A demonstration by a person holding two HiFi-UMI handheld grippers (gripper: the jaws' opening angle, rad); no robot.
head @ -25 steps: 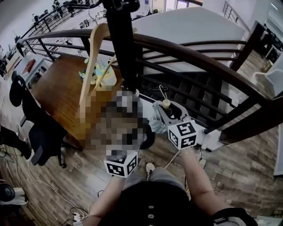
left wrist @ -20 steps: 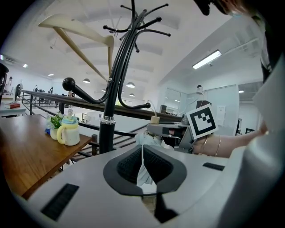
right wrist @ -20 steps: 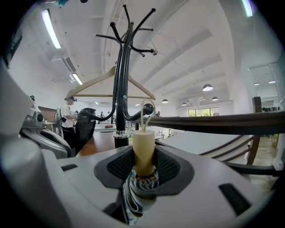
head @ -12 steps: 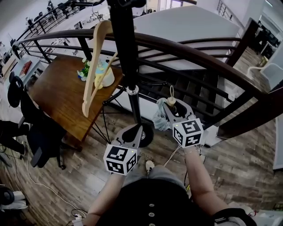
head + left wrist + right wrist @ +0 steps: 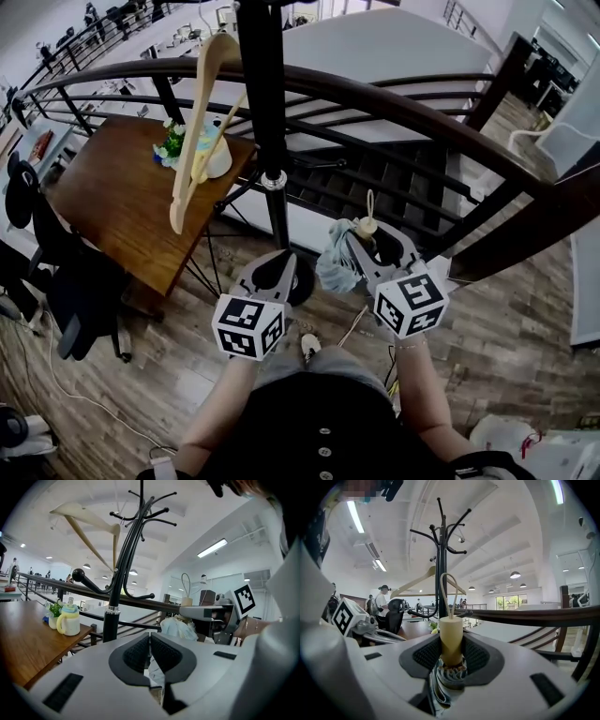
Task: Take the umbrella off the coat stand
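The black coat stand (image 5: 266,103) rises just ahead of me, with a wooden hanger (image 5: 199,127) on one hook. My right gripper (image 5: 367,236) is shut on the beige handle (image 5: 451,630) of a folded pale-blue umbrella (image 5: 336,267). The umbrella's cord loop (image 5: 370,202) hangs free, clear of the stand's hooks (image 5: 440,531). It sits to the right of the pole, a short gap away. My left gripper (image 5: 277,261) is low beside the pole's base, its jaws shut with nothing between them (image 5: 150,637). The left gripper view also catches the umbrella (image 5: 178,627) off to the right.
A dark curved stair railing (image 5: 422,117) runs right behind the stand, with stairs dropping beyond it. A wooden table (image 5: 112,202) at the left carries a cup and a small plant (image 5: 211,155). A black office chair (image 5: 70,281) stands by the table.
My right gripper has drawn the umbrella back from the stand, a little up and to the right. The left gripper has hardly moved.
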